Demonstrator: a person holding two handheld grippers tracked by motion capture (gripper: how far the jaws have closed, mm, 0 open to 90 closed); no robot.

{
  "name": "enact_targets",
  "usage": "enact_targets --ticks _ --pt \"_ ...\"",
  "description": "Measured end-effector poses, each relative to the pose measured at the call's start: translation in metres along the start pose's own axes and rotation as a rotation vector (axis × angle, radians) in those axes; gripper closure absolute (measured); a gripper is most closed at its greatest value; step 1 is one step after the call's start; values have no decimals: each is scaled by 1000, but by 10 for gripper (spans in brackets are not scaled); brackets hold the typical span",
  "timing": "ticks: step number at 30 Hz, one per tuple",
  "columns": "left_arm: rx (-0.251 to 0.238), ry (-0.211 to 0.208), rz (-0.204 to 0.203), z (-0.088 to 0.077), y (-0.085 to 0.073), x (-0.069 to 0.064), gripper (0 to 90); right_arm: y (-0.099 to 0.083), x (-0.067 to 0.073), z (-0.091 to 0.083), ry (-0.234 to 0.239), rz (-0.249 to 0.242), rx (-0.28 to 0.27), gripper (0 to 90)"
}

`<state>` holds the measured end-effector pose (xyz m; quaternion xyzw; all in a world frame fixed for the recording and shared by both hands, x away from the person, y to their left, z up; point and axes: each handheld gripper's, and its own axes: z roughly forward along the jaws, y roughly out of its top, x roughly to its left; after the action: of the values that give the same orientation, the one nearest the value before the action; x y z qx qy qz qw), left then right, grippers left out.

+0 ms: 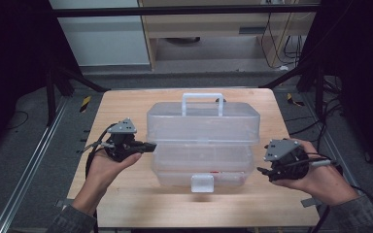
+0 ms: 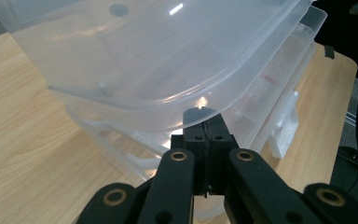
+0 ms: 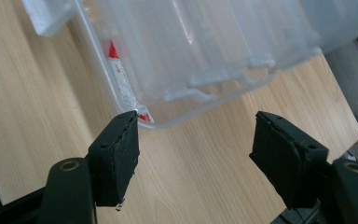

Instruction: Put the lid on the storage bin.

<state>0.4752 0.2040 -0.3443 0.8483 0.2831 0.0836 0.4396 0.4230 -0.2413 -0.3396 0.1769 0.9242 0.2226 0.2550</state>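
clear plastic toolbox (image 1: 203, 145) sits mid-table (image 1: 126, 204), upper tier propped ajar; left gripper (image 1: 148, 146), jaws pressed together, wedges under that tier's edge apparently to lift it, while right gripper (image 1: 262, 171) waits beside the base, jaws spread, empty.

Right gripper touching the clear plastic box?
Apart. The right gripper view shows the right gripper with jaws open and bare wooden table between its tips and the clear plastic box.
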Motion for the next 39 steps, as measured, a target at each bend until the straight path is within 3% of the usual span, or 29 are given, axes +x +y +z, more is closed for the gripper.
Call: enact_targets --ticks 8,22,39 --pt "0 3 1 1 -8 -3 900 -13 -3 1 -11 35 15 315" --pt "-16 19 -34 -3 -20 3 899 -19 -3 4 -8 45 27 310" --pt "-1 12 -32 0 -32 3 900 -25 -2 7 -7 57 38 303"
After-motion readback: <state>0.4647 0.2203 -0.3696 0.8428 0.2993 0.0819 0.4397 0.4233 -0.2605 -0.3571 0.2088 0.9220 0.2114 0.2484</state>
